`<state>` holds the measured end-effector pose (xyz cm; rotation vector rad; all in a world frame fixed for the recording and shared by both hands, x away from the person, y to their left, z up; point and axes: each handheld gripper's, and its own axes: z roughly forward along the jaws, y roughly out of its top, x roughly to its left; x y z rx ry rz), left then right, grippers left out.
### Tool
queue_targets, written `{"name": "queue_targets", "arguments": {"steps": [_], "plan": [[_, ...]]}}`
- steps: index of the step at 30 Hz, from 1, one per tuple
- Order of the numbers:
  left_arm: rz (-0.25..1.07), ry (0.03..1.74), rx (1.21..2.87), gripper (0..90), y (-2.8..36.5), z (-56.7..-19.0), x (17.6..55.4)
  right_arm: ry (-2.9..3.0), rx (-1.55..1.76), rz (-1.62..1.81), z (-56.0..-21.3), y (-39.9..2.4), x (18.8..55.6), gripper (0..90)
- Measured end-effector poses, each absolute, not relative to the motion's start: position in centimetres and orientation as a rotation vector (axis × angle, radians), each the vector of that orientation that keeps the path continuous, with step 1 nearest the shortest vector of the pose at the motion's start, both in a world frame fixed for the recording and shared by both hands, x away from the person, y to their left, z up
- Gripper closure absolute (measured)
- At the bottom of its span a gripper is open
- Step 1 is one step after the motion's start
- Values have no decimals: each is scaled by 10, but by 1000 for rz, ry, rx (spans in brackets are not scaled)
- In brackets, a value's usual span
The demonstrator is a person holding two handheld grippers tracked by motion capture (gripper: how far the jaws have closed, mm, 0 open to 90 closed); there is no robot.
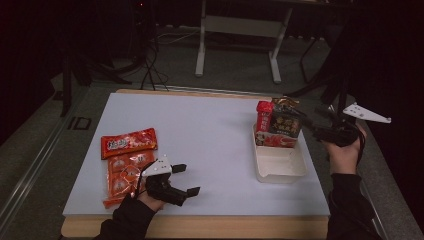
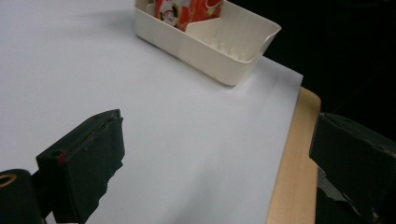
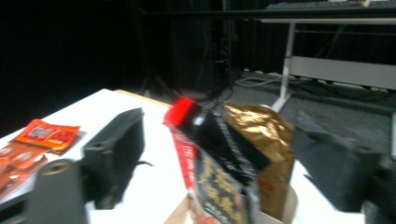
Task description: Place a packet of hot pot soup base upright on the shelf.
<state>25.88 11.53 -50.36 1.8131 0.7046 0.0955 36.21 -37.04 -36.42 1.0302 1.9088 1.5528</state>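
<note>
White table (image 1: 200, 150): left gripper (image 1: 190, 179) low, right gripper (image 1: 306, 121) raised.

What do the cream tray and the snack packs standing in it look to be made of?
The cream tray looks like rigid moulded plastic with a matte finish: smooth thin walls, a rounded rim and moulded ribs inside. The snack packs look like glossy plastic or foil film; the gold one is crinkled and catches the light.

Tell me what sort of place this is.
Probably a lab or studio set up for recording: a white-topped table in a dark room, cables on the floor, and a bare desk frame behind.
</note>
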Motion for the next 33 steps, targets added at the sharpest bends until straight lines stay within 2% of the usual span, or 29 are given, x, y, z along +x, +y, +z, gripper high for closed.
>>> {"name": "queue_targets", "arguments": {"steps": [5,13,26,33], "plan": [[99,705,1854,38,113,-504,258,1920,985,1594,-364,-356,345,115],[91,683,1881,45,112,-502,257,1991,881,1631,-374,-329,319,173],[85,695,1912,47,116,-493,255,2149,747,1634,-395,-292,286,167],[157,711,1914,106,130,-482,256,2163,739,1667,-401,-285,274,142]]}}
